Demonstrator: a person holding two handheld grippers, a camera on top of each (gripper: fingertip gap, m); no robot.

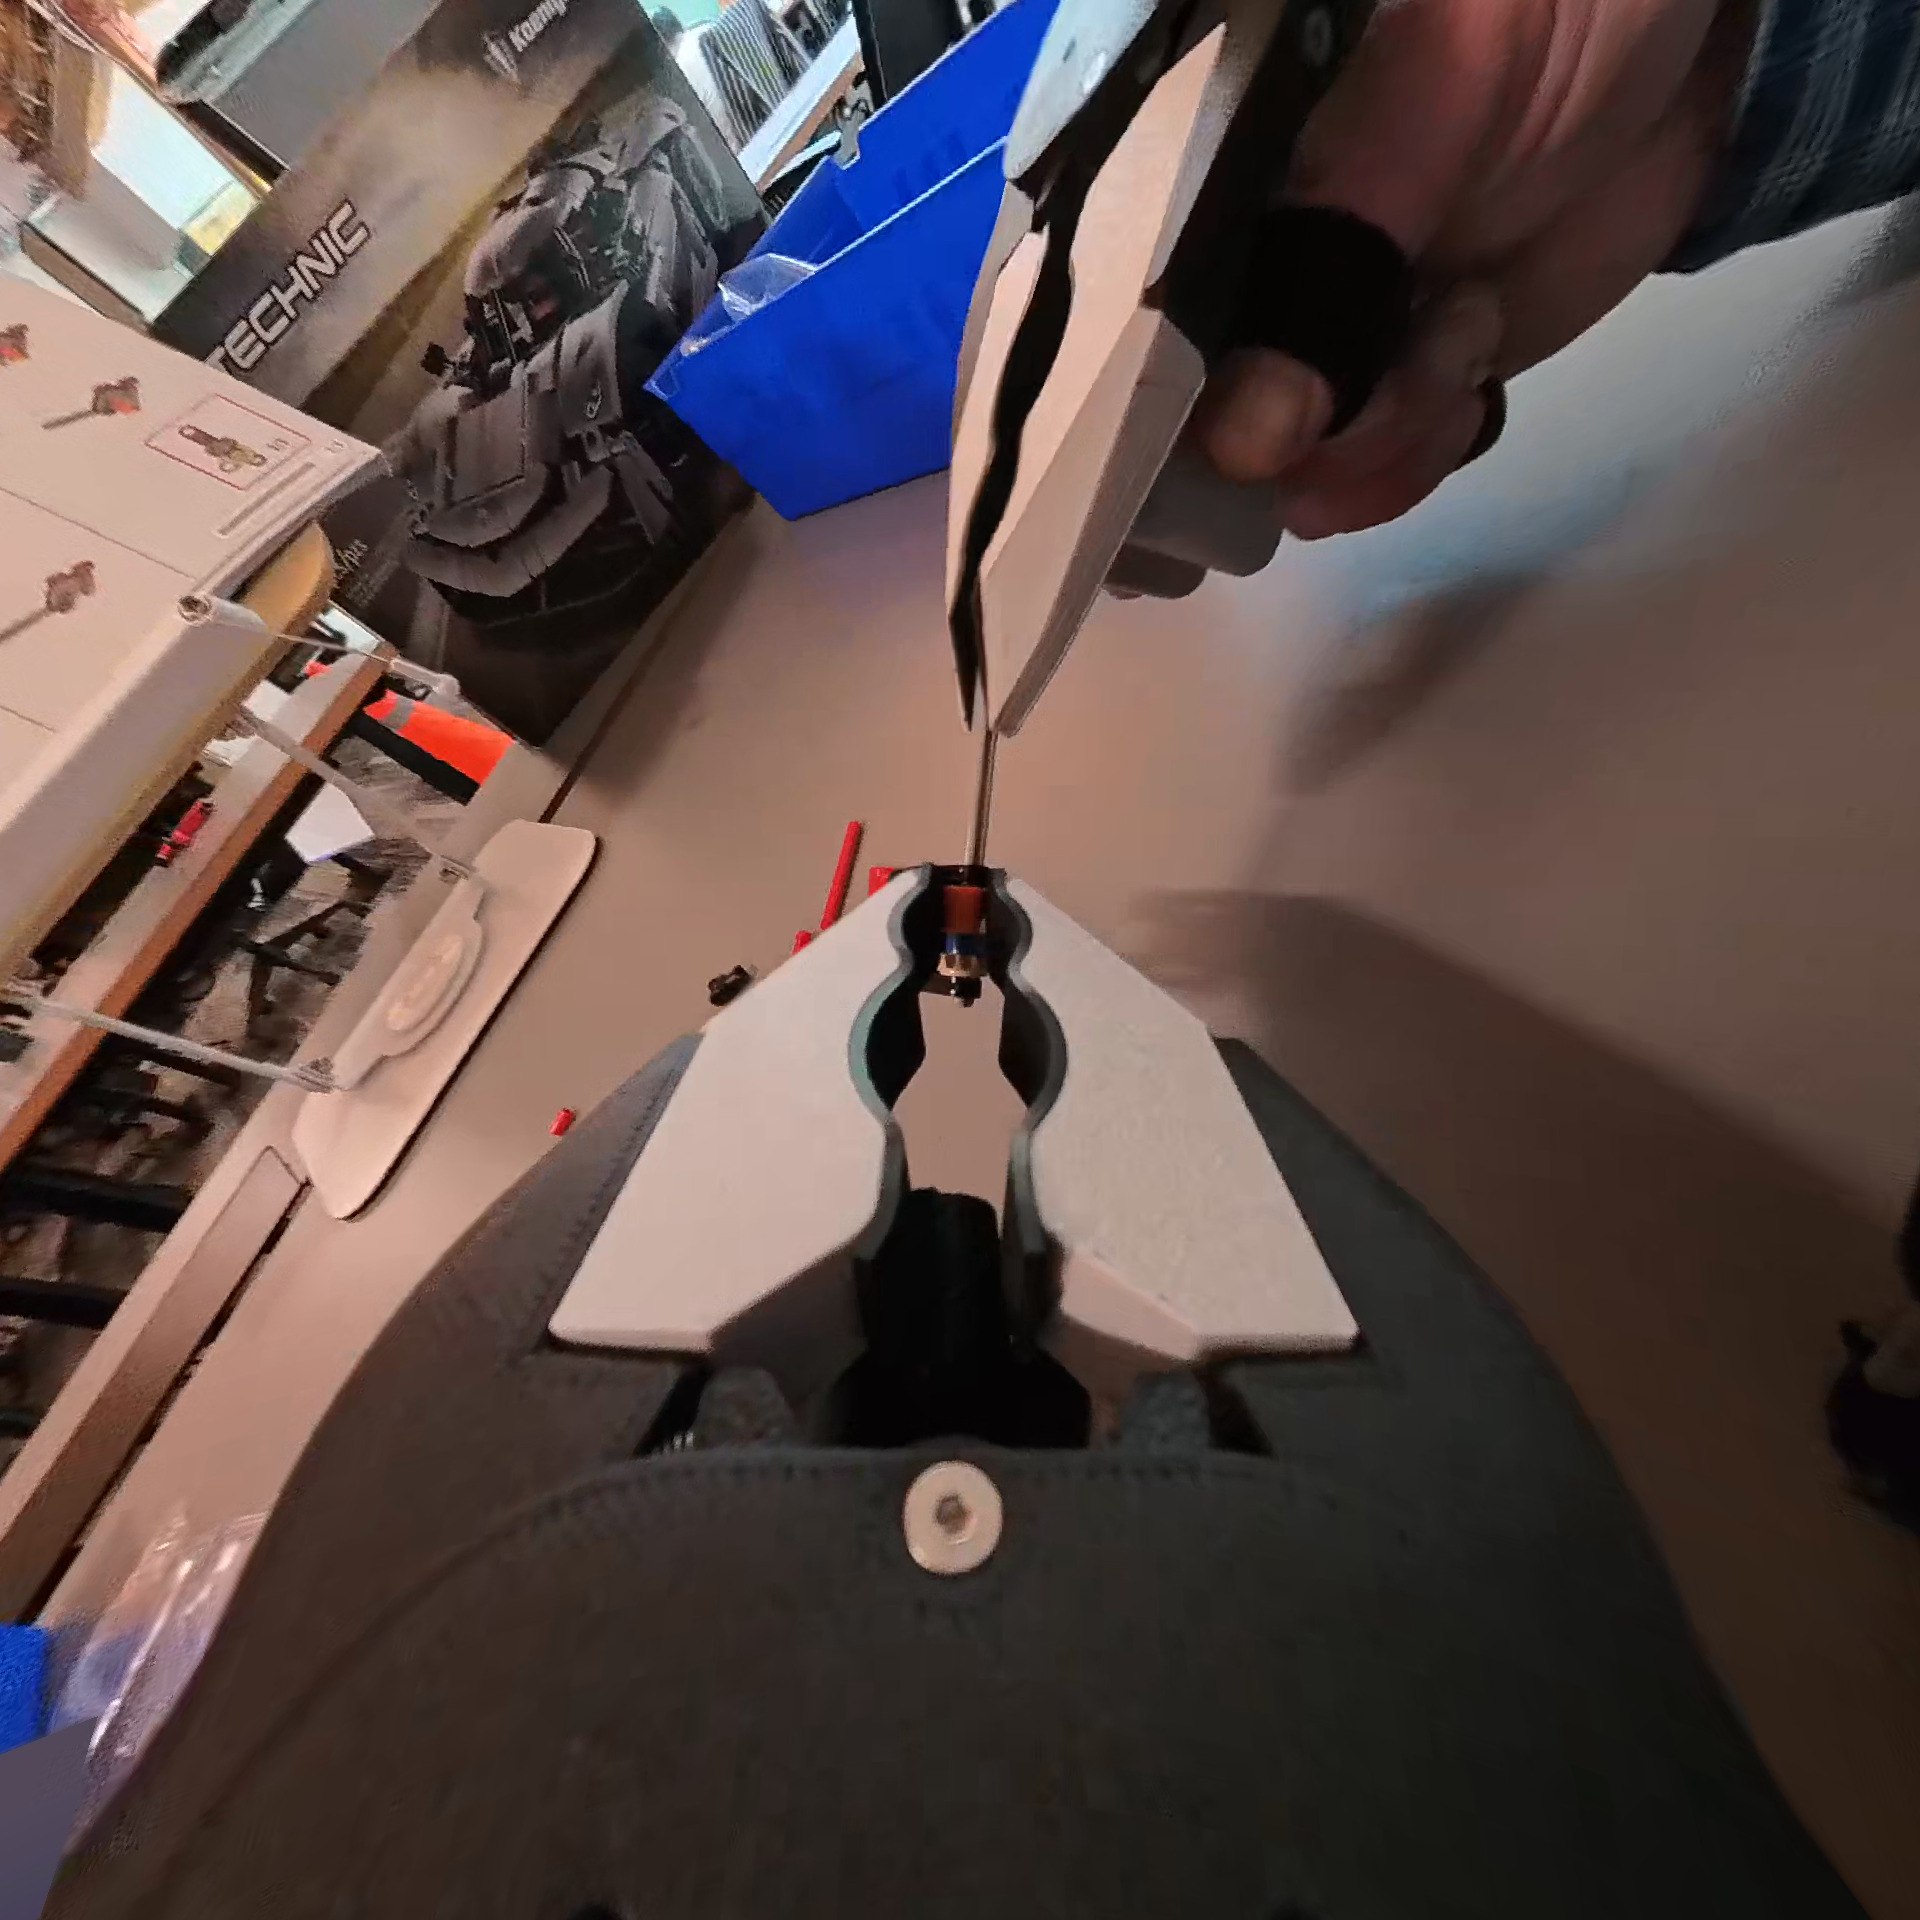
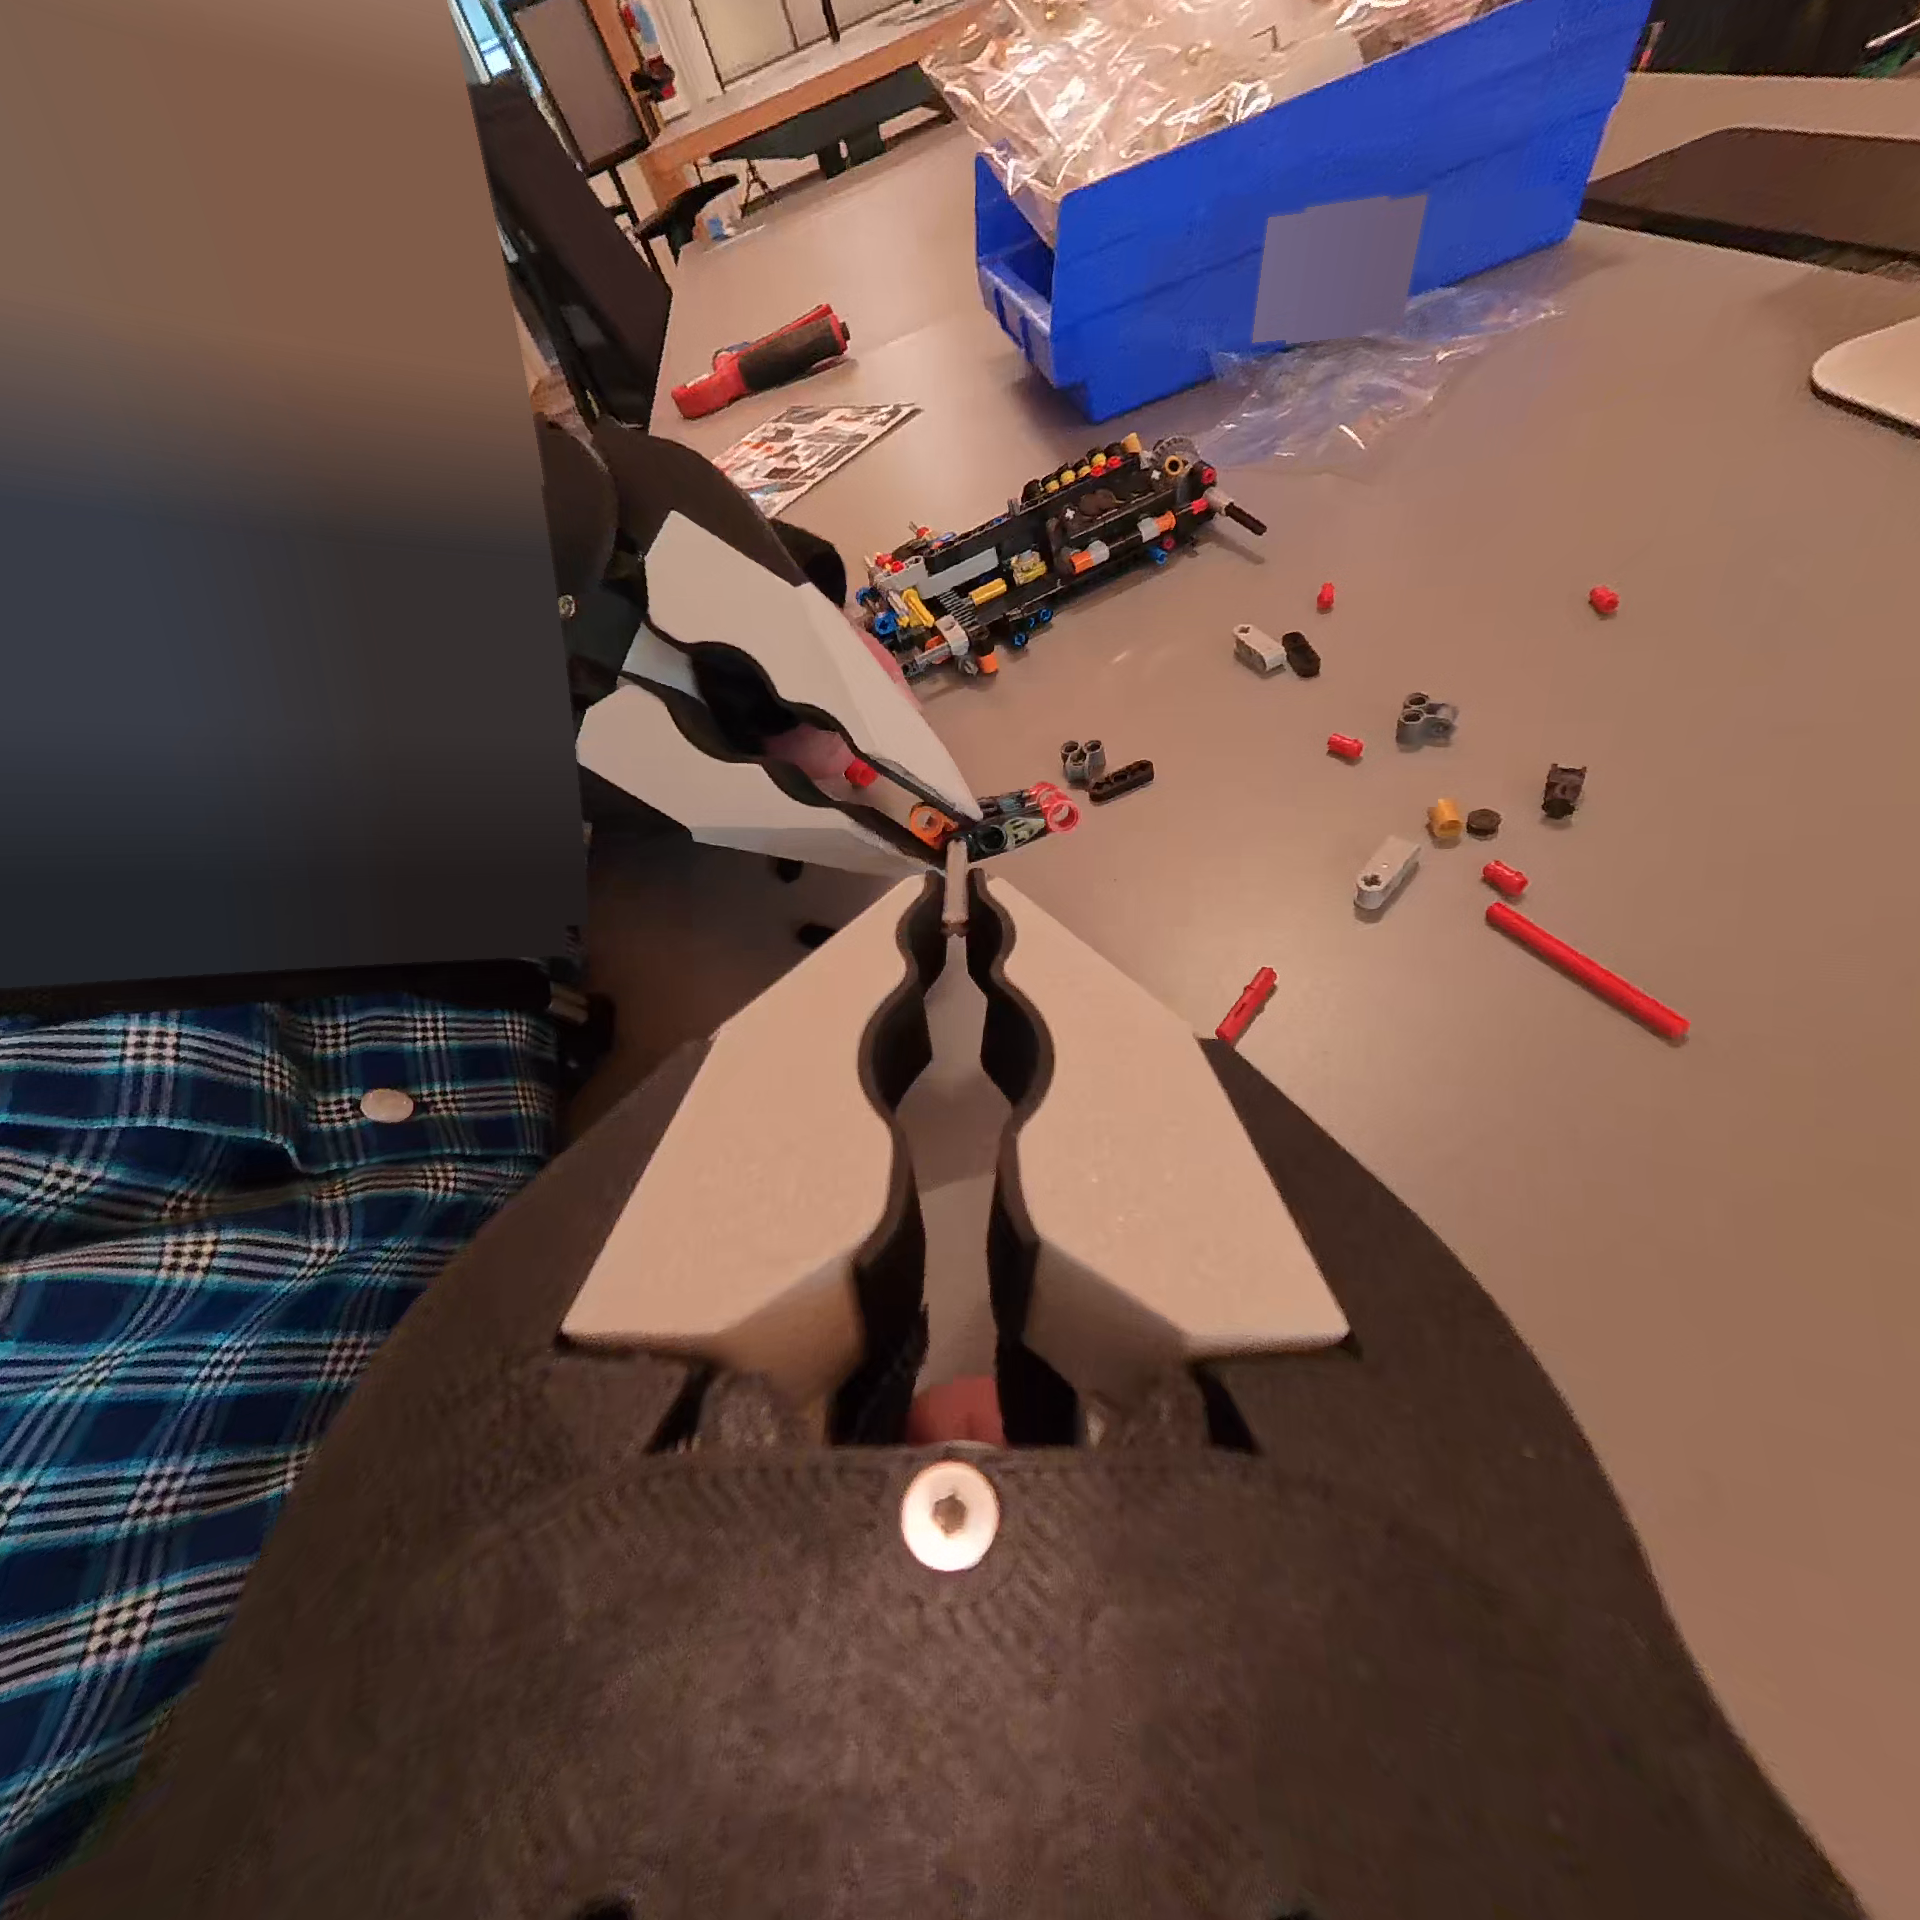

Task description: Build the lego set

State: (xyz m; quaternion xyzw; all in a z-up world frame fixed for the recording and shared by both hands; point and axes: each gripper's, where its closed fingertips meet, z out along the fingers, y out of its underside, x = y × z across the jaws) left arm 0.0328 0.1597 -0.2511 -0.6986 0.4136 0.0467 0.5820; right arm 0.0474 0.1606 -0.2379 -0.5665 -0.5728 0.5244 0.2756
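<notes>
My left gripper [image 1: 961, 883] is shut on a small lego sub-assembly [image 1: 958, 928] with orange, blue and black parts. The right wrist view shows that sub-assembly [image 2: 1013, 821] with red ends sticking out of the left gripper [image 2: 961, 831]. My right gripper [image 2: 951, 883] is shut on a thin grey axle [image 2: 954, 899]. In the left wrist view the right gripper [image 1: 982, 717] comes down from above and the axle [image 1: 982, 800] runs tip-first into the sub-assembly. A long, partly built black chassis [image 2: 1049, 551] lies on the table beyond.
Loose pieces are scattered to the right, among them a long red axle [image 2: 1584, 971] and a grey connector [image 2: 1387, 873]. A blue bin [image 2: 1143, 291] with plastic bags stands behind. The set box [image 1: 499, 364] and instruction booklet [image 1: 125, 520] stand to the left. A person's plaid shirt [image 2: 208, 1247] is close by. The grippers are tip to tip, or close to it.
</notes>
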